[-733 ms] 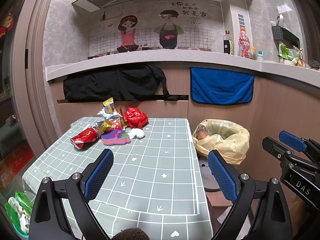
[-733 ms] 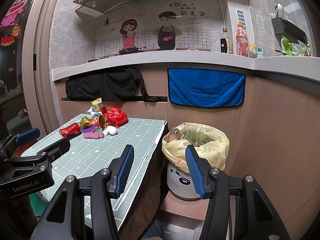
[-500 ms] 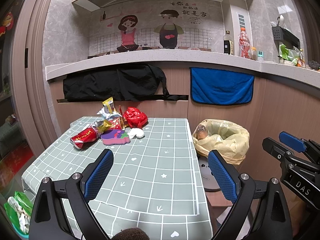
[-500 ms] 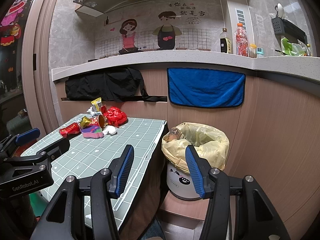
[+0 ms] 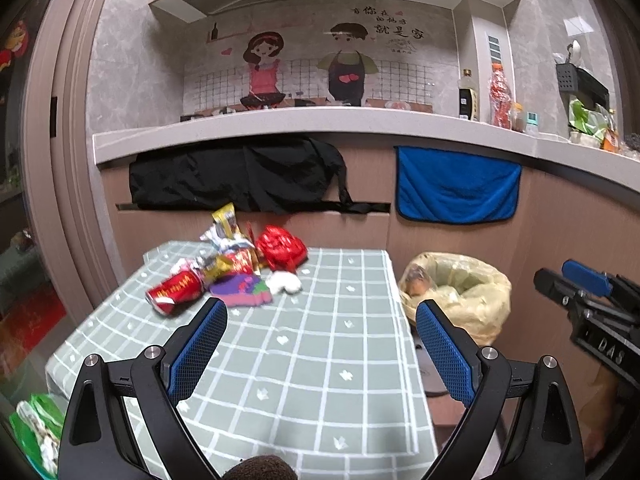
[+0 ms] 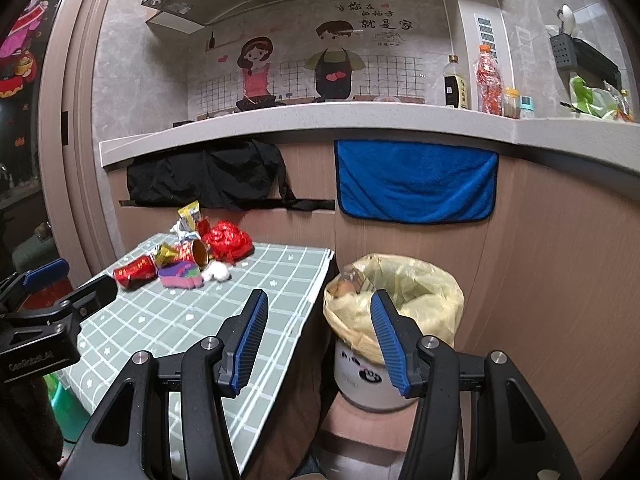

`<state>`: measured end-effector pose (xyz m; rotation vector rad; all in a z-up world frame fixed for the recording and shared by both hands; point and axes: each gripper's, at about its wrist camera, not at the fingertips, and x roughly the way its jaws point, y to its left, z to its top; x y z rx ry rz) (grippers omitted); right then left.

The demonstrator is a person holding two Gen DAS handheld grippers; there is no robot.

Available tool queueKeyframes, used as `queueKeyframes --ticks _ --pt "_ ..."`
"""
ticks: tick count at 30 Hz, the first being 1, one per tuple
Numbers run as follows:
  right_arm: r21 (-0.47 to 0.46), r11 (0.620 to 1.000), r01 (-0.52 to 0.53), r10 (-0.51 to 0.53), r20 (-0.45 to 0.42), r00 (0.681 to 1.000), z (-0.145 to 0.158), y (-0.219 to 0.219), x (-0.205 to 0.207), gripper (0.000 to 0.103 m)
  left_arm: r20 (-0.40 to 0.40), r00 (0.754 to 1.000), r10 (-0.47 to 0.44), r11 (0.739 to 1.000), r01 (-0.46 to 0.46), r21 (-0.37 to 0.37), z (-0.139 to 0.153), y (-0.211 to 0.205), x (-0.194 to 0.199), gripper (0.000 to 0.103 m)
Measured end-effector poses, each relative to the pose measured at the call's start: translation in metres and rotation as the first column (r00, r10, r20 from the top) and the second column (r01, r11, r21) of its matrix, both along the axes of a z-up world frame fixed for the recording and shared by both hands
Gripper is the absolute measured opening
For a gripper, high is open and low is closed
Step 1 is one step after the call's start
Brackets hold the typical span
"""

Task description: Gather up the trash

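Observation:
A pile of trash lies at the far end of the green checked table point(image 5: 304, 360): a red can point(image 5: 174, 292) on its side, a purple wrapper point(image 5: 242, 294), a white wad point(image 5: 285, 283), a red crumpled bag point(image 5: 281, 247) and foil wrappers point(image 5: 224, 236). The same red can point(image 6: 134, 270) and purple wrapper point(image 6: 180, 275) show in the right wrist view. A white bin with a yellow liner point(image 6: 394, 300) stands right of the table, some trash inside. My left gripper point(image 5: 320, 344) hangs open over the table's near half. My right gripper point(image 6: 316, 340) stands open before the bin, nothing between its fingers.
A counter point(image 5: 320, 124) runs behind the table, with a black cloth point(image 5: 240, 178) and a blue towel point(image 5: 456, 188) hung below it. Bottles point(image 5: 500, 96) stand on the counter at the right. A green bag point(image 5: 36, 428) lies on the floor at the left.
Both views have shifted slightly, so the trash pile and bin sit a little differently in frame. Both grippers stay open and empty.

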<state>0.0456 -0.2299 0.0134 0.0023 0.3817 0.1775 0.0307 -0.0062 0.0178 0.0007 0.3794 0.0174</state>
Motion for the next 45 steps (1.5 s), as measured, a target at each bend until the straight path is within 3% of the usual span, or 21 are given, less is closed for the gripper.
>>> queueKeyframes --ticks 4,9,12,15,20,24,28,32,34,39,43,45 --pt "0.026 1.000 -0.013 0.012 0.019 1.000 0.015 0.007 0.025 0.051 -0.004 1.000 0.015 1.000 -0.015 -0.013 0.010 0.015 0.019 0.095" --pt "0.066 0.997 -0.038 0.036 0.030 0.999 0.028 0.025 0.065 0.051 0.009 0.998 0.060 0.998 -0.059 -0.031 0.023 0.065 0.057 0.095" --pt "0.099 0.993 -0.069 0.067 0.024 0.997 0.033 0.038 0.095 0.051 0.011 0.996 0.090 0.990 -0.088 -0.113 0.024 0.108 0.076 0.095" --pt "0.133 0.986 -0.097 0.095 0.020 0.995 0.028 0.051 0.119 0.051 0.007 0.992 0.126 0.973 -0.123 -0.194 0.011 0.155 0.092 0.095" --pt "0.112 0.985 -0.129 0.132 -0.028 0.991 -0.004 0.083 0.159 0.051 -0.073 0.983 0.167 0.966 -0.178 -0.186 -0.028 0.210 0.127 0.095" --pt "0.104 0.984 -0.146 0.158 -0.122 0.980 -0.032 0.107 0.194 0.051 -0.212 0.971 0.112 0.957 -0.163 -0.240 -0.067 0.241 0.163 0.095" --pt "0.083 0.984 -0.156 0.168 -0.176 0.970 -0.053 0.123 0.213 0.051 -0.240 0.970 0.043 0.973 -0.096 -0.211 -0.088 0.250 0.190 0.095" --pt "0.027 0.982 -0.188 0.189 -0.221 0.957 -0.067 0.138 0.221 0.050 -0.264 0.964 -0.028 0.982 -0.023 -0.189 -0.091 0.271 0.223 0.095" --pt "0.013 0.980 -0.200 0.198 -0.231 0.953 -0.072 0.140 0.222 0.050 -0.317 0.946 -0.070 0.978 0.002 -0.210 -0.096 0.288 0.243 0.095" --pt "-0.004 0.978 -0.207 0.199 -0.264 0.944 -0.080 0.147 0.227 0.050 -0.434 0.896 -0.096 0.954 -0.042 -0.296 -0.120 0.324 0.273 0.095" --pt "0.003 0.976 -0.217 0.210 -0.276 0.938 -0.081 0.152 0.231 0.050 -0.483 0.867 -0.118 0.946 -0.049 -0.319 -0.135 0.326 0.275 0.096" --pt "0.016 0.973 -0.229 0.224 -0.281 0.933 -0.083 0.155 0.233 0.050 -0.479 0.871 -0.114 0.940 -0.061 -0.335 -0.139 0.327 0.274 0.096"
